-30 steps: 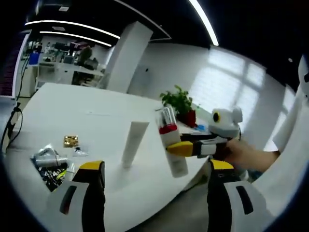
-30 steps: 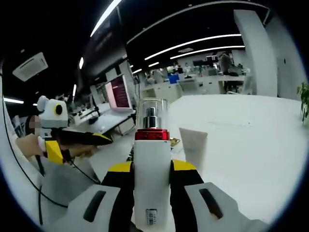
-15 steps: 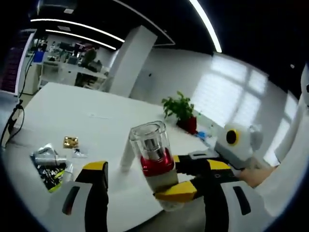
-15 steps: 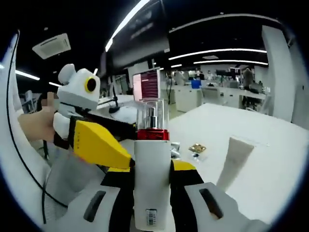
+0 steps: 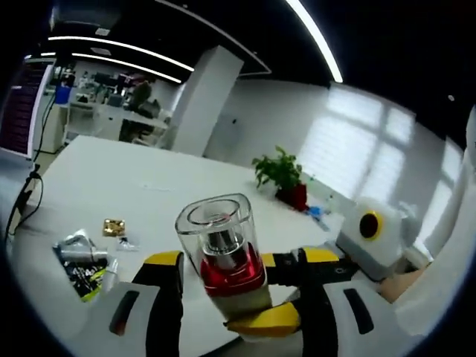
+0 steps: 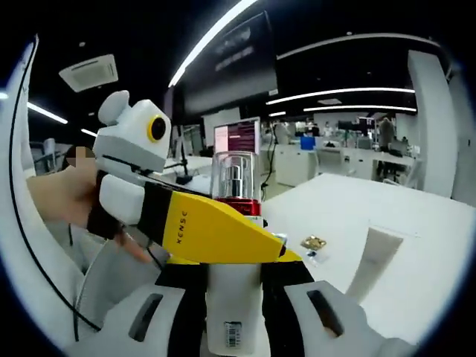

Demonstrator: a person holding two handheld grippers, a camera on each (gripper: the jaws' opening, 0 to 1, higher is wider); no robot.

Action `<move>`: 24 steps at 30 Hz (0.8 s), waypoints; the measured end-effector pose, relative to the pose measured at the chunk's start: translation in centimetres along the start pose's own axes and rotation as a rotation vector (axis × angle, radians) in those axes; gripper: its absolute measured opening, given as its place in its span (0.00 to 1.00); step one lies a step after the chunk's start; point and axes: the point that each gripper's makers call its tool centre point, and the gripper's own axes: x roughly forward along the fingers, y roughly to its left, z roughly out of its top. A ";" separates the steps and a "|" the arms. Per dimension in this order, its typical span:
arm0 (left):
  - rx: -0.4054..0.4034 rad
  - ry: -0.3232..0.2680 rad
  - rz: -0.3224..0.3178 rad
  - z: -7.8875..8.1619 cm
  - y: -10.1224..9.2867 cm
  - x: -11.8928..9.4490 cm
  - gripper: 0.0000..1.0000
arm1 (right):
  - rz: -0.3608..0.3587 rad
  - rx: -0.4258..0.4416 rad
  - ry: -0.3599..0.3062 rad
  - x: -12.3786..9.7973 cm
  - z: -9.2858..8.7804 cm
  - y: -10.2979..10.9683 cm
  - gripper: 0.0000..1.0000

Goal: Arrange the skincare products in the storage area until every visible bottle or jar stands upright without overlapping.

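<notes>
Pump bottle (image 5: pixel 227 264) being handed between tools above near desk (image 5: pixel 134 193) edge.

Right tool (image 6: pixel 233 294) clamping bottle's white body, long axis running up along its jaws, clear cap (image 6: pixel 236 172) far end. Left tool (image 5: pixel 238 279) standing wide, straddling bottle just below red collar, not visibly gripping; crossing in front in right gripper view. White tube (image 6: pixel 374 256) standing upright on desk to right, well apart.
</notes>
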 end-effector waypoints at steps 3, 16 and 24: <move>0.025 0.002 -0.001 0.1 0.0 -0.1 0.43 | -0.010 0.016 -0.016 -0.2 0.3 -0.2 0.27; 0.196 0.040 0.118 2.0 -0.3 0.8 0.33 | -0.062 0.077 -0.102 -0.7 2.5 -1.3 0.27; 0.220 0.043 0.128 3.9 -1.9 3.1 0.29 | -0.120 0.112 -0.129 -2.0 3.9 -3.9 0.27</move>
